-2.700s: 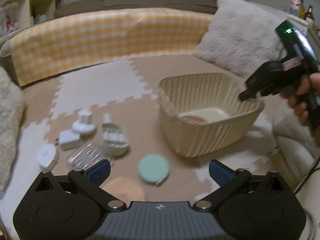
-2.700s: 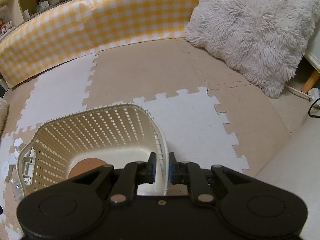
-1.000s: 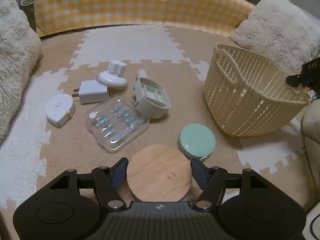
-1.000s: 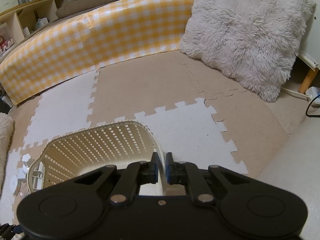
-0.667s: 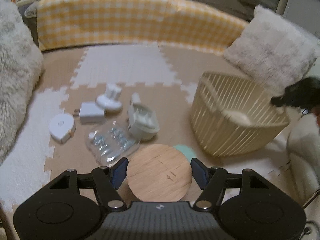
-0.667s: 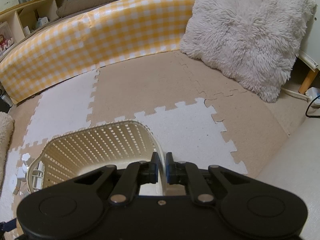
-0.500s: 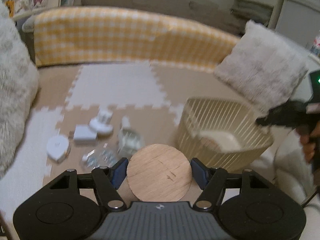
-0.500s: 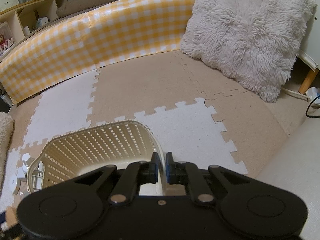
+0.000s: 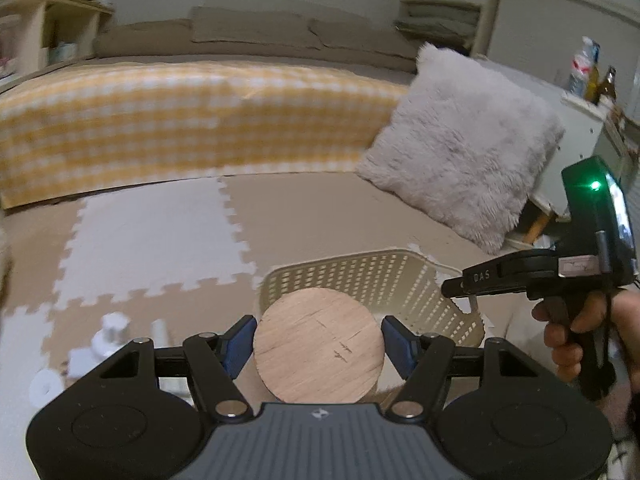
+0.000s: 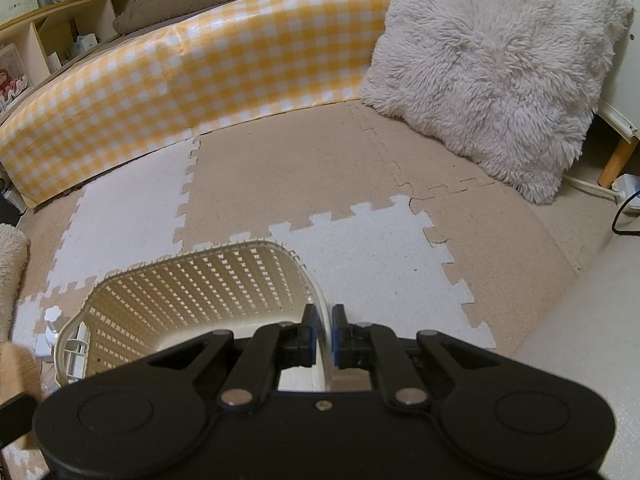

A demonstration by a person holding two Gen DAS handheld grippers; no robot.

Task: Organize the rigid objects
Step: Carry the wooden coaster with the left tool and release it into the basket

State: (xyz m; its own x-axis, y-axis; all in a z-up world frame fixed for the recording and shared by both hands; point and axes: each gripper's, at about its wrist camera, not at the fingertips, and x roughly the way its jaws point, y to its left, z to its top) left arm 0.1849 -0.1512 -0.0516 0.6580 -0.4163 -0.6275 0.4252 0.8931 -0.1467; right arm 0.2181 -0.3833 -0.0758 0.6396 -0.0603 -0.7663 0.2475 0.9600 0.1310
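Observation:
My left gripper [image 9: 319,342] is shut on a round wooden disc [image 9: 319,344], its blue pads pressing the disc's two edges, lifted in front of the cream lattice basket [image 9: 360,276]. In the right wrist view my right gripper [image 10: 323,336] is shut on the near right rim of the basket [image 10: 208,280]. From the left wrist view the right gripper [image 9: 452,291] reaches in from the right to that rim, held by a hand [image 9: 576,336]. A corner of the disc [image 10: 18,364] shows at the left edge of the right wrist view.
Small white objects [image 9: 110,330] lie blurred on the foam puzzle mat [image 9: 152,232] at the lower left. A yellow checked bolster [image 9: 180,128] runs along the back and a fluffy pillow [image 9: 464,160] leans at the right. A white cable [image 10: 588,188] lies far right.
The left gripper has risen and swung right with the wooden disc, from over the small objects to in front of the basket. The right gripper has kept still on the rim.

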